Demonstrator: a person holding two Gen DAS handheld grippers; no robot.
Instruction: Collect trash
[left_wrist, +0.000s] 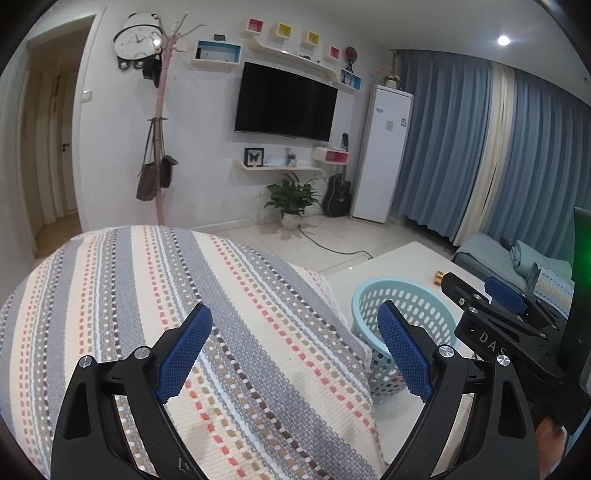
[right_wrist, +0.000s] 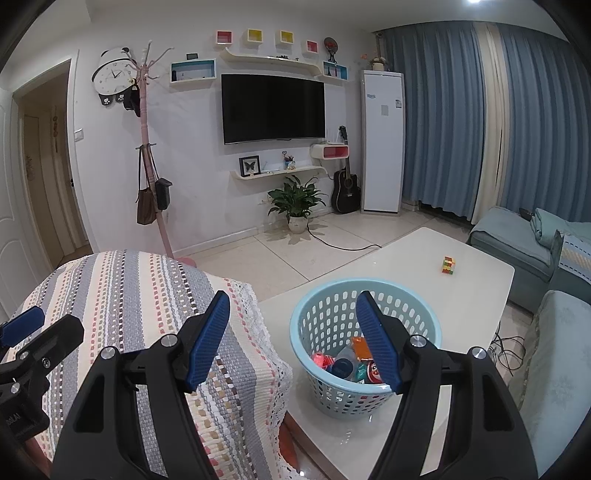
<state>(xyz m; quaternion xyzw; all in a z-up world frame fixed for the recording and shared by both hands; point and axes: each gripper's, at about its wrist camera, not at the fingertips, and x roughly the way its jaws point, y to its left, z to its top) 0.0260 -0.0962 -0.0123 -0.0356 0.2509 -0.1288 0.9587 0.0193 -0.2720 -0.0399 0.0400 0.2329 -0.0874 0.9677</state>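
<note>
White glossy desk (right_wrist: 424, 280) carries a pale-blue perforated plastic basket (right_wrist: 332, 391) of wrappers; left gripper (left_wrist: 295, 350) and right gripper (right_wrist: 293, 339) jaws gape wide, empty.

Left gripper (left_wrist: 295, 350) and right gripper (right_wrist: 293, 341) agape, empty

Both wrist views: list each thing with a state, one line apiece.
left gripper: open, empty
right gripper: open, empty
blue basket: upright, holding trash
trash: inside basket
TV: off
curtains: drawn
cube: on white table
</note>
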